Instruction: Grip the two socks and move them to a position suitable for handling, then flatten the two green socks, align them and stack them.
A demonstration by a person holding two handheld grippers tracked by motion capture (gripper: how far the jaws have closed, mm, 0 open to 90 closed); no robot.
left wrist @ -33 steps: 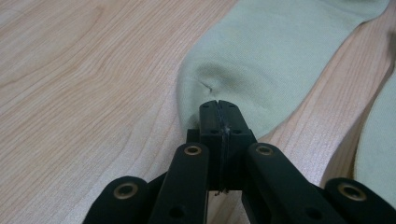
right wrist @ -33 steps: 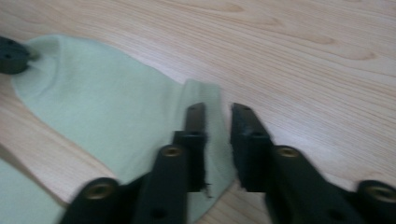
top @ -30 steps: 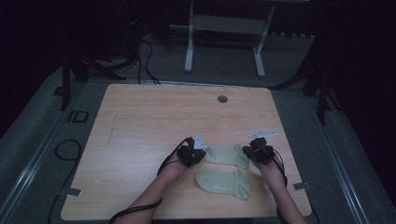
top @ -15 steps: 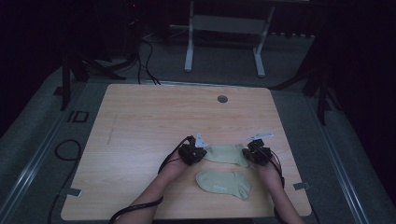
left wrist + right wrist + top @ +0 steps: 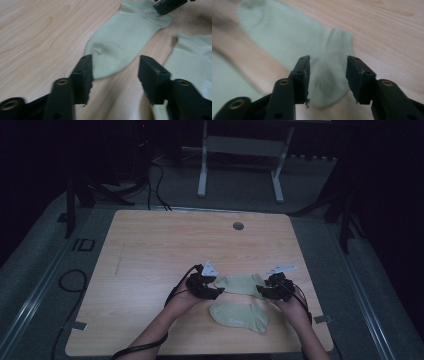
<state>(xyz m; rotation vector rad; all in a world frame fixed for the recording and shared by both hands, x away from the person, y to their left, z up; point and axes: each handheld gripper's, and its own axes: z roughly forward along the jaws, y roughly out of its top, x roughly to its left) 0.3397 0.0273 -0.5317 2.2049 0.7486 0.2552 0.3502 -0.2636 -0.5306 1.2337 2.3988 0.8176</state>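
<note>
The wooden table [image 5: 150,270] stretches away left of the left gripper [image 5: 218,290]. A round grey grommet [image 5: 238,226] sits well beyond that gripper and the right gripper [image 5: 261,291], near the table's far edge. Farther off, a white metal frame [image 5: 240,150] stands on the grey floor [image 5: 45,270]. A black cable [image 5: 70,280] loops far left of the left gripper, and a tape strip [image 5: 320,319] lies near the right gripper's outer side.

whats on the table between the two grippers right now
In the high view the far sock lies flat between the left gripper and the right gripper, one end at each. Both have just been opening; each gripper view shows the sock lying below parted jaws.
</note>
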